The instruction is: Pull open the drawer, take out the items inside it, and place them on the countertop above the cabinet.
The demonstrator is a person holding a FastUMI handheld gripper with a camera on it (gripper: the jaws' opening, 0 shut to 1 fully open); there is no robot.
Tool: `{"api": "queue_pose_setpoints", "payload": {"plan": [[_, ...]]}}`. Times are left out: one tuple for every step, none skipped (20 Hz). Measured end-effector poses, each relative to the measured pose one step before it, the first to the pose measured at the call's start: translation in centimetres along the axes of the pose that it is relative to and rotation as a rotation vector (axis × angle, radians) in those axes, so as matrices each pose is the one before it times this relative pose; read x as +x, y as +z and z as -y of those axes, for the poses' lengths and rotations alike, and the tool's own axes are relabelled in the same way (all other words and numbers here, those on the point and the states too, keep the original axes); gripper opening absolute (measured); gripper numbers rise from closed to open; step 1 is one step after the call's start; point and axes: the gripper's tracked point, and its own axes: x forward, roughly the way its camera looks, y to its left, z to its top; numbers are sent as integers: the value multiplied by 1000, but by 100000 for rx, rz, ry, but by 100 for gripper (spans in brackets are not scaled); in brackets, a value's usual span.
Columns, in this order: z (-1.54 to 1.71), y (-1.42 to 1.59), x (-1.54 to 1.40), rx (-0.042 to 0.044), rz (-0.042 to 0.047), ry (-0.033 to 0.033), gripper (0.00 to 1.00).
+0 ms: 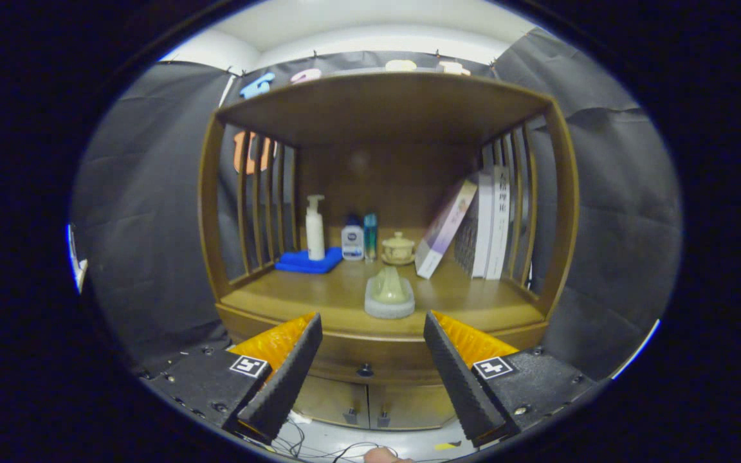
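A brown wooden cabinet [541, 212] stands ahead with slatted sides and an open countertop [319, 299]. Its drawer [370, 360] sits shut under the countertop, with a small dark knob [365, 370] in the middle. My gripper [370, 328] is open, its two fingers spread wide to either side of the knob and held short of it, nothing between them. A pale green conical piece on a grey round base [389, 296] rests on the countertop near its front edge, just beyond the fingers.
At the back of the countertop stand a white pump bottle [314, 228] on a blue cloth [308, 261], two small bottles [357, 239], a lidded ceramic cup [398, 248] and leaning books [473, 225]. Two lower cabinet doors [370, 405] sit below the drawer. Cables lie on the floor.
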Motion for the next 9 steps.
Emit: {"api": "queue_pose_setpoints", "payload": {"plan": [[136,1836,-1348,-666,3230,601,100],[26,1934,-1224,-1309,3023,774,100],[125,1817,-1347,-1305,3284,378,100],[166,1748,-1108,-1288,2838,175,100],[61,1560,-1003,-748,1939,455,100],[5,1443,-1033,-334,1492,1120,100],[-29,1379,-913,547,749,1051,100],[189,1066,-820,916,199,1050,100],[136,1142,-722,1182,528,964,100]]}}
